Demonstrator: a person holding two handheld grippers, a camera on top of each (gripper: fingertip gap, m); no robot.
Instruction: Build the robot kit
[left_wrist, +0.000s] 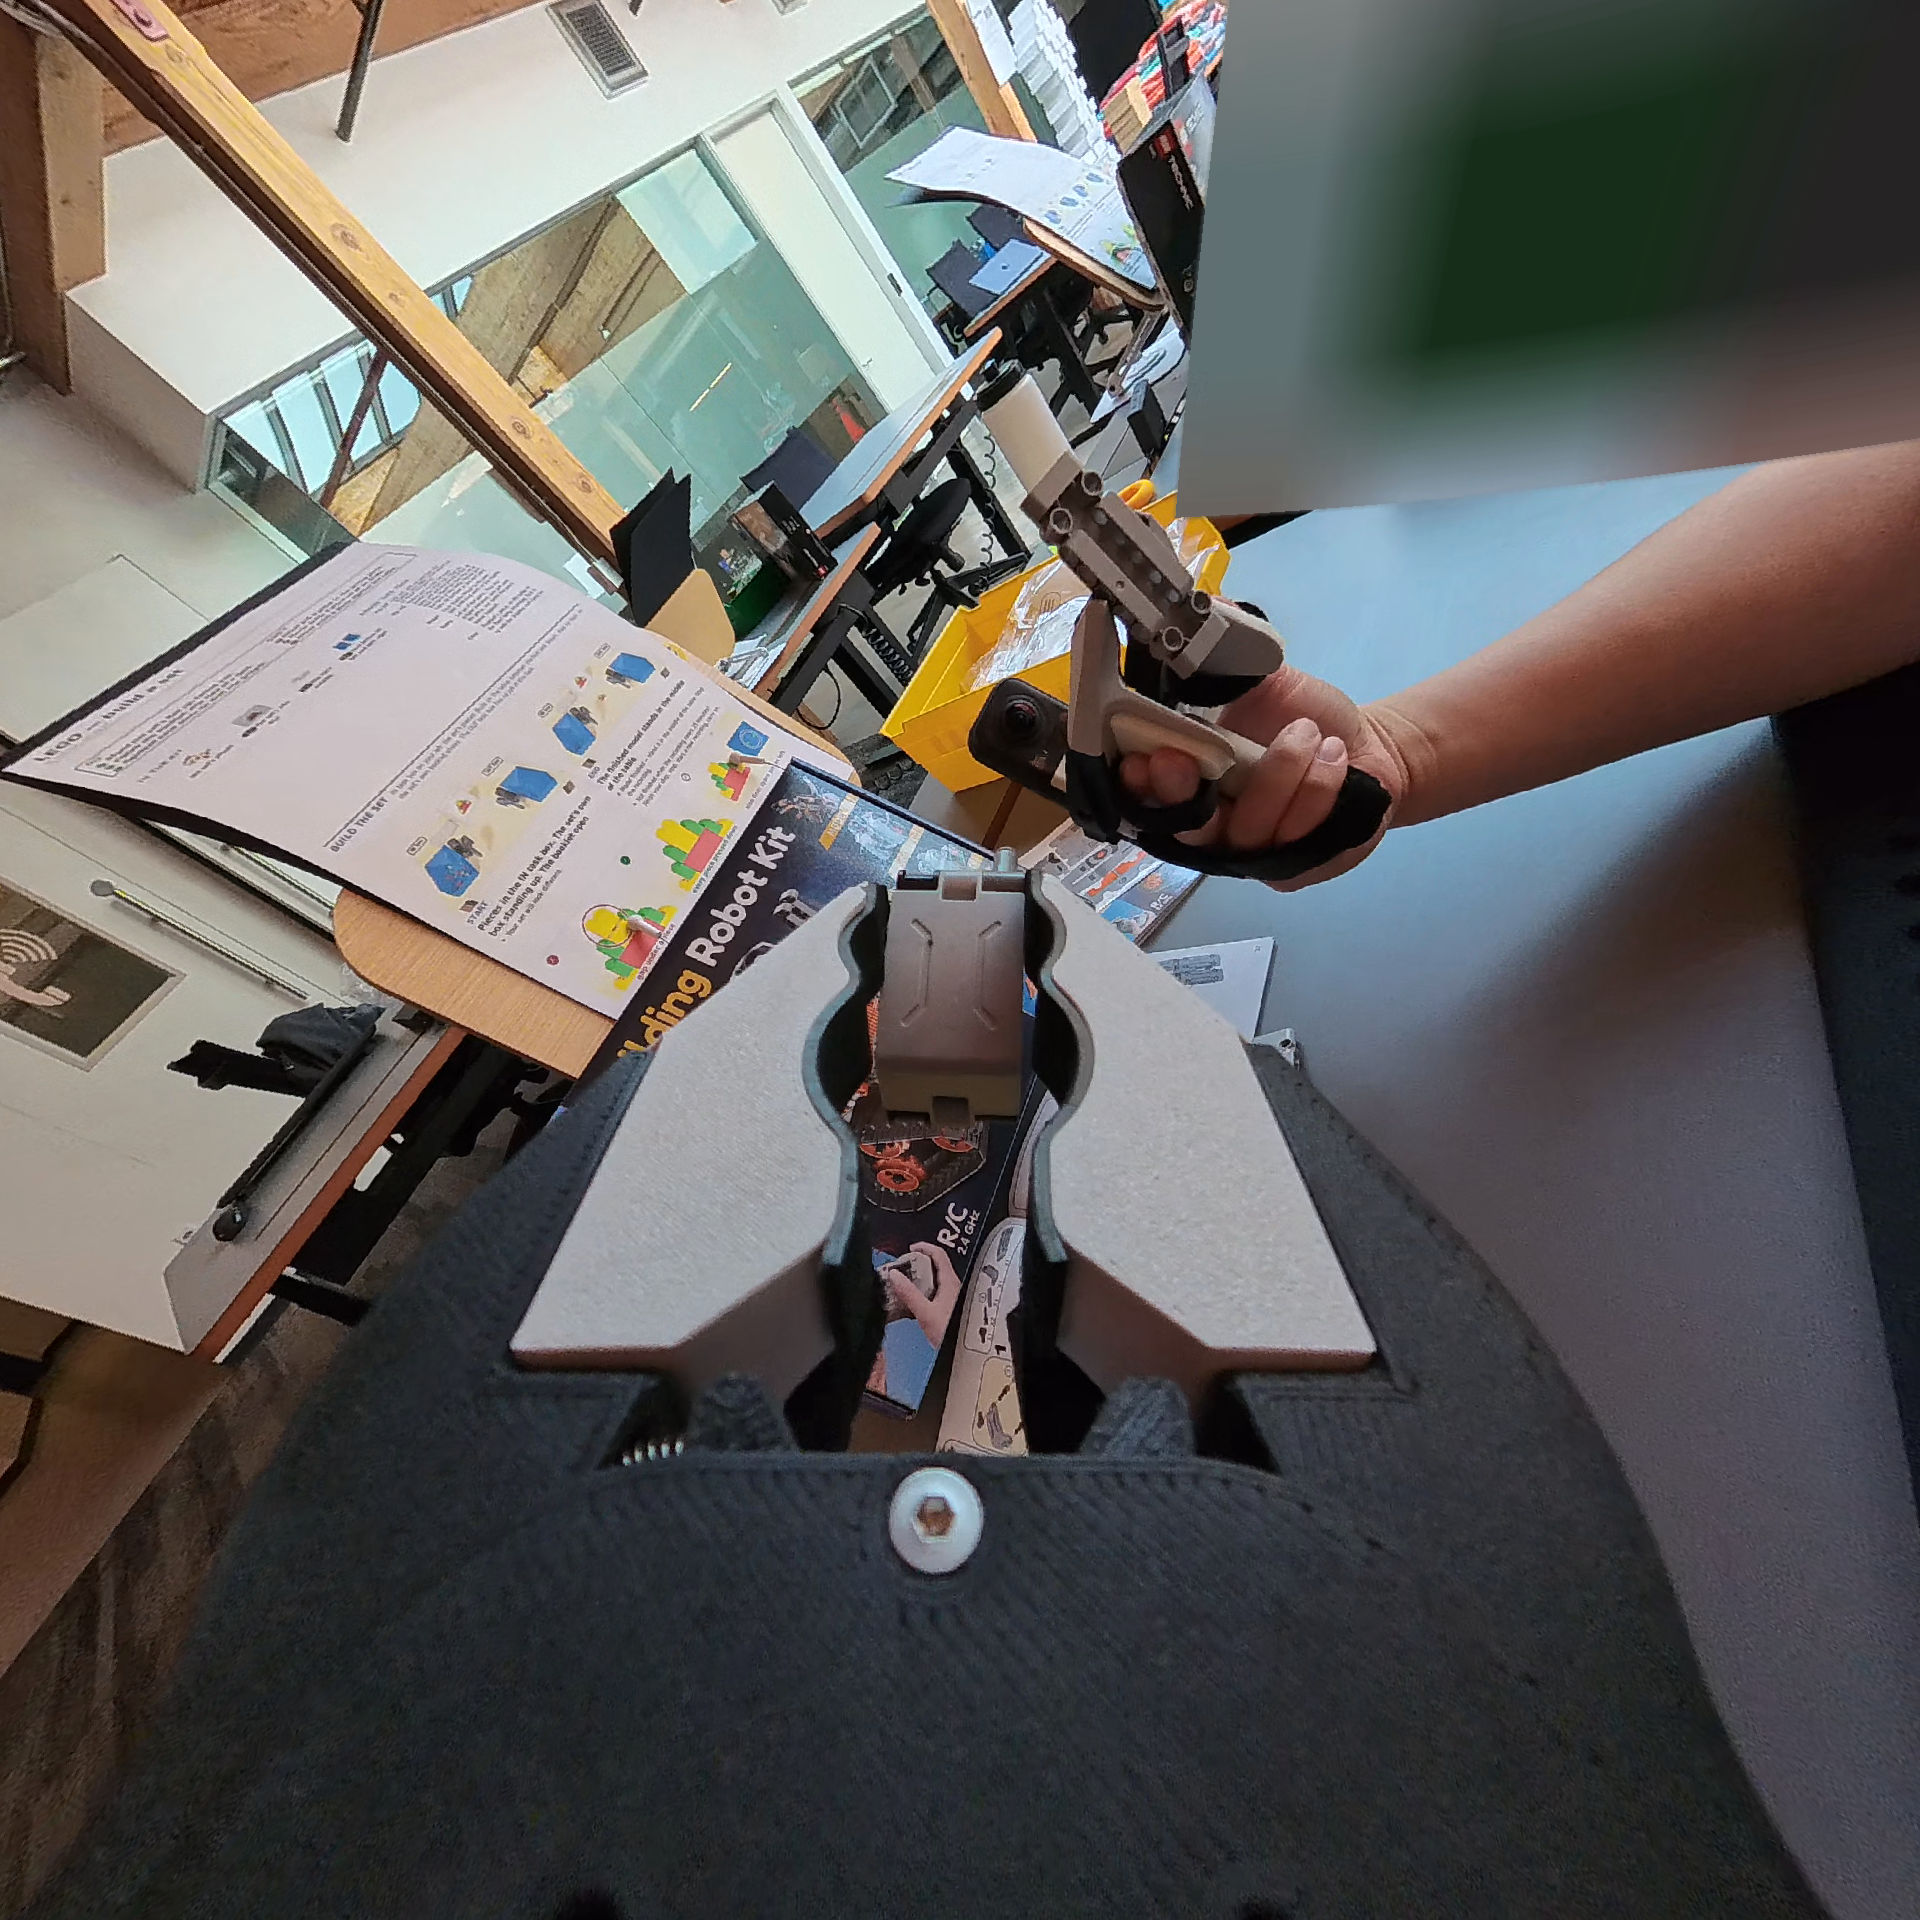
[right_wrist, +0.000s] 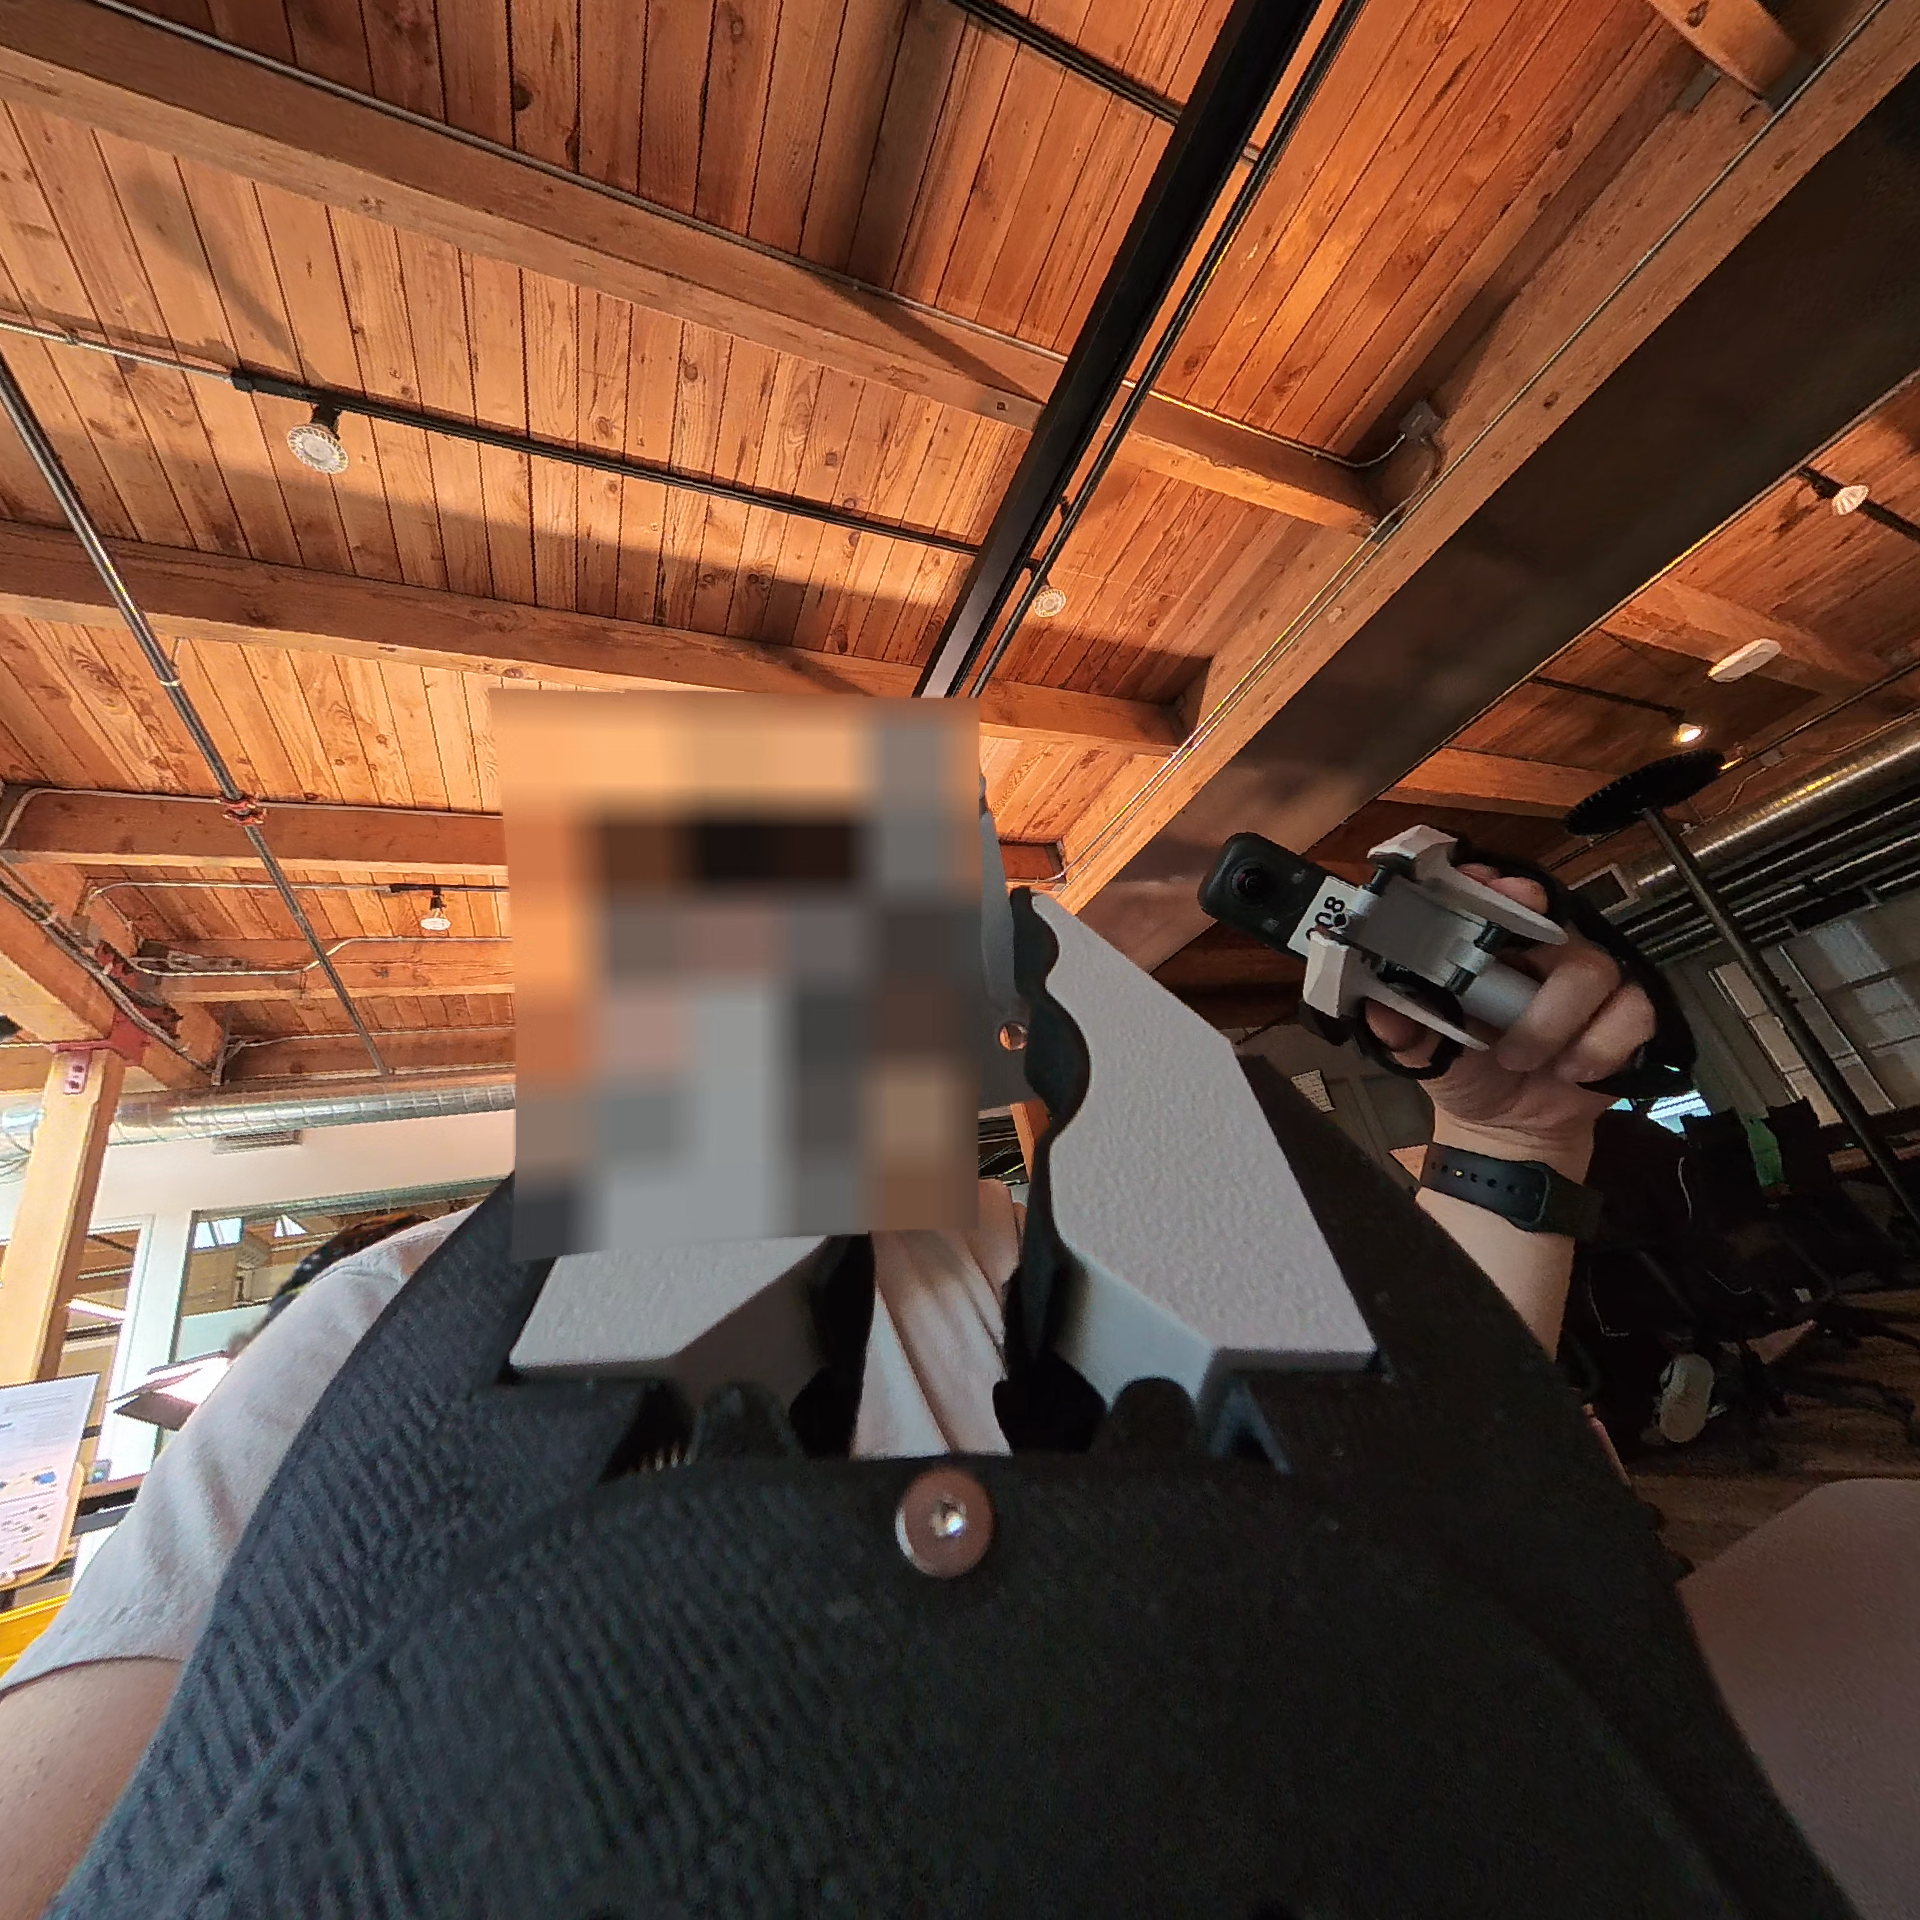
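Note:
In the left wrist view my left gripper (left_wrist: 948, 909) is shut on a grey plastic block (left_wrist: 945, 997) with a small metal pin at its far end. It holds the block in the air above a dark robot kit box (left_wrist: 727, 935). To the upper right a hand (left_wrist: 1288, 790) holds the right gripper's handle, raised above the table, its camera (left_wrist: 1023, 724) facing me. In the right wrist view my right gripper (right_wrist: 940, 997) points up at a person. A mosaic hides its left finger. A thin grey part (right_wrist: 995, 987) lies against the right finger (right_wrist: 1143, 1091); the jaws stand narrow.
A printed instruction sheet (left_wrist: 416, 748) lies on a tilted wooden board at the left. A yellow bin (left_wrist: 935, 686) with plastic bags stands behind the box. The grey table (left_wrist: 1558, 1091) spreads to the right. Desks and chairs stand farther back. The wooden ceiling (right_wrist: 623, 312) fills the right wrist view.

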